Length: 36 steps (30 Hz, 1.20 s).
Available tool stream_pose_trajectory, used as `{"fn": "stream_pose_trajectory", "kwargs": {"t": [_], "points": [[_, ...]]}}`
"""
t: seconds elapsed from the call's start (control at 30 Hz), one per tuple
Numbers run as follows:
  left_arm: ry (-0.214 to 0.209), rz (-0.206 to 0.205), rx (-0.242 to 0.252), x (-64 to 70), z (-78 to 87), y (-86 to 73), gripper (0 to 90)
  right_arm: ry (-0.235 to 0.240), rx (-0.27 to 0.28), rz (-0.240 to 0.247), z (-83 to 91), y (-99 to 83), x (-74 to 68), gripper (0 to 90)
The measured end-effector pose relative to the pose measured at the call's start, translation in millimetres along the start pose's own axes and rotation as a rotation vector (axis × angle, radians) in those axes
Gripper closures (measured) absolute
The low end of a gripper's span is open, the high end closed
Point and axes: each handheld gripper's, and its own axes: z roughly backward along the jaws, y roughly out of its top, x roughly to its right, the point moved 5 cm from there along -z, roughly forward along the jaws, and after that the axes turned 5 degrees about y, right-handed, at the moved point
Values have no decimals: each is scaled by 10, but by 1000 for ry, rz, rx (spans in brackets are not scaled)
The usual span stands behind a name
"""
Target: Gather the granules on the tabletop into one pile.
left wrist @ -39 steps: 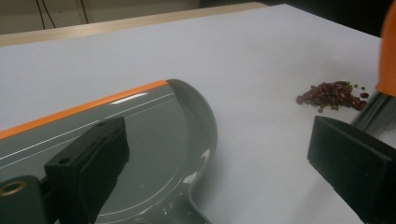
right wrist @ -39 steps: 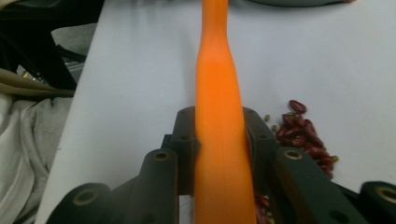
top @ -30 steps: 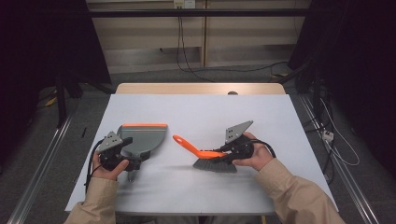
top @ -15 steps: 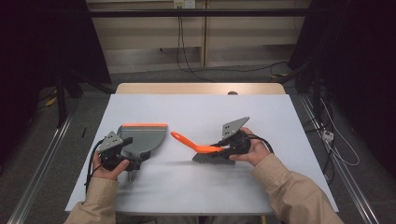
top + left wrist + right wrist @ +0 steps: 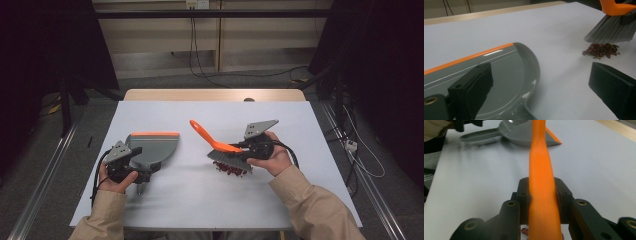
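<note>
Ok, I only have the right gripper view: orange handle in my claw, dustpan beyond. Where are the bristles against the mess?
Observer: The brush bristles sit close by the red bits, on their far side; I cannot tell if they touch.
Operator: Is the dustpan's lip facing the bits?
Observer: No. The dustpan has its orange lip on the far edge; the bits lie off to its right, with bare table between.
Operator: And the left claw?
Observer: The left claw is open, jaws either side of the dustpan's handle, not clamping it.
</note>
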Motion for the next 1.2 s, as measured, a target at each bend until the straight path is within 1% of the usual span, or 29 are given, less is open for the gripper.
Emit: {"fn": "stream_pose_trajectory", "kwargs": {"t": [0.03,0.1,0.17,0.2,0.23,0.27,0.3,0.33,0.4,0.47,0.63,0.73,0.83,0.97,1.0,1.07,1.1,1.17,1.2], "points": [[-1,1,0,0,2,1,52,-20,6,-14,30,2,18,711],[-2,7,7,6,7,6,52,-58,14,-25,73,-2,42,710],[-3,6,8,6,11,7,52,-108,15,-58,124,-24,69,710],[-4,5,8,7,13,7,52,-126,17,-74,140,-35,74,710],[-5,4,8,8,13,7,52,-166,24,-103,170,-58,89,711],[-7,3,8,9,14,9,52,-187,31,-116,188,-75,97,711],[-8,0,9,9,15,10,52,-216,41,-140,212,-99,106,710],[-9,1,9,10,16,11,52,-257,49,-163,245,-133,117,710],[-11,2,10,8,17,13,52,-292,59,-187,282,-178,122,710],[-13,2,11,9,19,13,52,-333,64,-229,318,-236,119,711],[-19,4,19,23,22,21,52,-447,65,-279,387,-332,111,711],[-19,3,19,25,26,23,52,-500,66,-319,414,-398,117,711],[-19,3,18,26,25,22,52,-552,56,-334,429,-451,121,710],[-20,1,15,31,23,22,52,-593,58,-353,453,-500,137,711],[-20,4,17,34,24,24,52,-598,56,-353,457,-508,140,710],[-20,4,19,36,27,29,52,-626,45,-350,469,-526,143,711],[-20,6,20,37,27,31,52,-628,42,-344,469,-531,143,711],[-20,5,19,37,26,30,52,-648,34,-343,471,-550,147,711],[-20,3,19,37,25,29,52,-646,26,-339,468,-561,150,711]]}}
